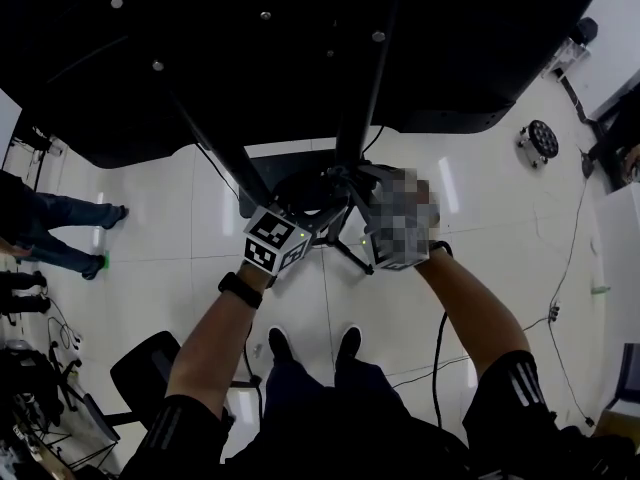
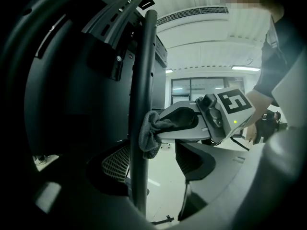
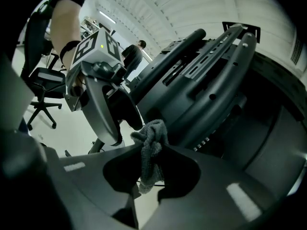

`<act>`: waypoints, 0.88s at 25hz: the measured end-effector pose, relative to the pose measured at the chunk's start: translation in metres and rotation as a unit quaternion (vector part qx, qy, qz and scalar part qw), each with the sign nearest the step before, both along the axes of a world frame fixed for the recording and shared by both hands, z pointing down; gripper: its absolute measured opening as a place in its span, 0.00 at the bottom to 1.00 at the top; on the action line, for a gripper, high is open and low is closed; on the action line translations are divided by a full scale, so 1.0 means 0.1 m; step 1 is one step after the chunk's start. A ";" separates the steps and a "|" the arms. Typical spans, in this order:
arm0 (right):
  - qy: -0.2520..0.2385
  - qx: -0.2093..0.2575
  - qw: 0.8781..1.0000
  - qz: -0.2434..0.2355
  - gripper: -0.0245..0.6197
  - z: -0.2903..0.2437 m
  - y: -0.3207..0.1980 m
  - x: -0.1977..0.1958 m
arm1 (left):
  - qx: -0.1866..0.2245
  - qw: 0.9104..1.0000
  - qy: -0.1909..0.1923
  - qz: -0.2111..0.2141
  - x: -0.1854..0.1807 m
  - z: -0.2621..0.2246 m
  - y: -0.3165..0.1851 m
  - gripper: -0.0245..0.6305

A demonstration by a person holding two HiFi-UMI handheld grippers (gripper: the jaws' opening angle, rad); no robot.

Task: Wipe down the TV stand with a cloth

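The black TV (image 1: pixel 300 58) hangs on a black stand whose upright pole (image 2: pixel 141 104) runs down to legs near my feet. A grey cloth (image 3: pixel 151 150) is bunched between the fingers of my right gripper (image 3: pixel 151 176), which is shut on it. The cloth (image 2: pixel 149 135) is pressed against the pole. My left gripper (image 1: pixel 305 226) sits just left of the right gripper (image 1: pixel 362 196), below the TV. Its jaws stand apart on either side of the pole, with floor showing in the gap. Seen from the right gripper view, the left gripper (image 3: pixel 114 131) is close beside the cloth.
A black office chair (image 1: pixel 150 368) stands at the lower left, and a person's legs (image 1: pixel 60 228) are at the far left. Cables (image 1: pixel 560 268) trail over the white floor on the right. A round black object (image 1: pixel 540 140) lies at the upper right.
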State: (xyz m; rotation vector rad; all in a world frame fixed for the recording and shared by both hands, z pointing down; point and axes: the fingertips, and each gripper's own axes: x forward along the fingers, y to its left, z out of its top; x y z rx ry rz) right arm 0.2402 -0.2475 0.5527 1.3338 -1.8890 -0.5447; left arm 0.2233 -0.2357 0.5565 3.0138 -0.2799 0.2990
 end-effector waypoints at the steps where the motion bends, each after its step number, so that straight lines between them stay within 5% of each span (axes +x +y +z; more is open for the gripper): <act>1: 0.003 -0.004 1.000 0.000 0.15 0.07 -0.01 0.00 | 0.000 1.000 -0.002 0.002 0.02 0.04 -0.01 0.52; 22: 0.005 -0.124 0.992 0.016 0.15 2.14 0.00 -0.12 | -0.054 0.993 -0.104 0.013 -0.21 1.99 0.04 0.52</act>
